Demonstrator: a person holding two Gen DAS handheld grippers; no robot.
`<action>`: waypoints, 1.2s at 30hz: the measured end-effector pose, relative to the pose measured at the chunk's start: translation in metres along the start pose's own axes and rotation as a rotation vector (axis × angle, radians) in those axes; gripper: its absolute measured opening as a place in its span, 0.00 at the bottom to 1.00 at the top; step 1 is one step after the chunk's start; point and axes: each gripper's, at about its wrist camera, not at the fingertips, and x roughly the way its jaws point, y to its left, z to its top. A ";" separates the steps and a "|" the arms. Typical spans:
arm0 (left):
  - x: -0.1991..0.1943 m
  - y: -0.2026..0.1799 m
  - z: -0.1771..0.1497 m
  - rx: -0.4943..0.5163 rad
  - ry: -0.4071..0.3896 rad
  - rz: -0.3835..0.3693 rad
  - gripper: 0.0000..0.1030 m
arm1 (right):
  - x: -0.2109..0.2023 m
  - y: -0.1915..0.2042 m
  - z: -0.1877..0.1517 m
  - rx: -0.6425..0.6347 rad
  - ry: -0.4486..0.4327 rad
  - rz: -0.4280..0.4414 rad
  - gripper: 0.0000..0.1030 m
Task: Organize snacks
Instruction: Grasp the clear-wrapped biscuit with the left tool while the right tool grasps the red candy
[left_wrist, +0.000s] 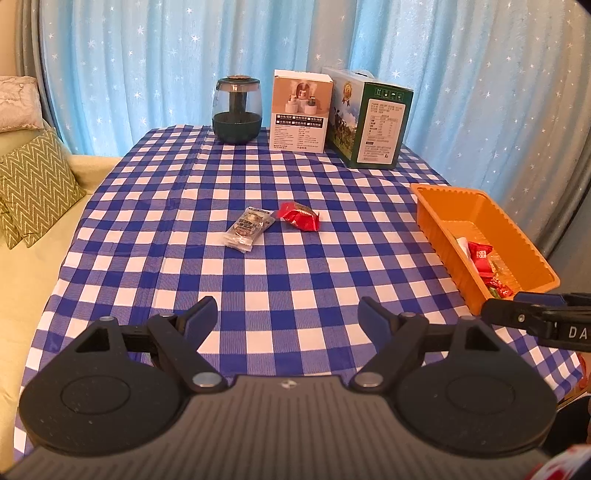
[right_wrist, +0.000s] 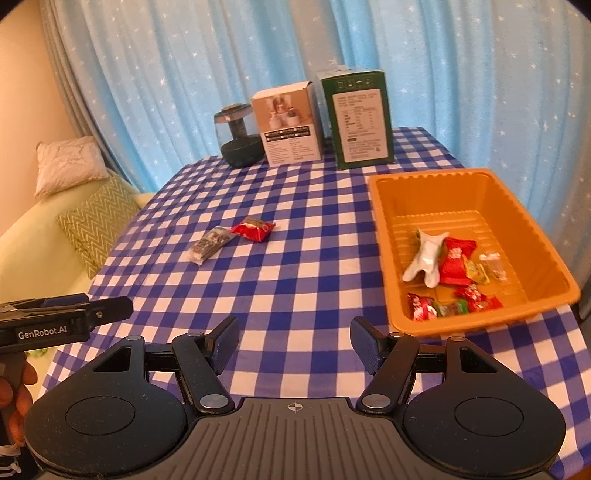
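Red snack packet beyond left tongs

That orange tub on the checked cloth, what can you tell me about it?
The orange tub is a rectangular tray of what looks like thin moulded plastic, with sloping ribbed walls, a ridged floor and a flat rolled rim. It sits upright and open-topped on the blue-and-white checked cloth, at the table's right side, in front of the green box. Wrapped sweets, mostly red, and one white wrapper lie in its near end; the far end is bare. Neither gripper touches it.
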 end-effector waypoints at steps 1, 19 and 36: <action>0.003 0.001 0.001 0.004 0.000 -0.001 0.79 | 0.003 0.002 0.001 -0.007 0.001 0.002 0.65; 0.089 0.029 0.029 0.042 -0.008 0.012 0.79 | 0.106 0.013 0.040 -0.145 -0.033 0.031 0.65; 0.174 0.053 0.052 0.134 -0.010 0.045 0.72 | 0.217 0.021 0.080 -0.322 0.032 0.106 0.64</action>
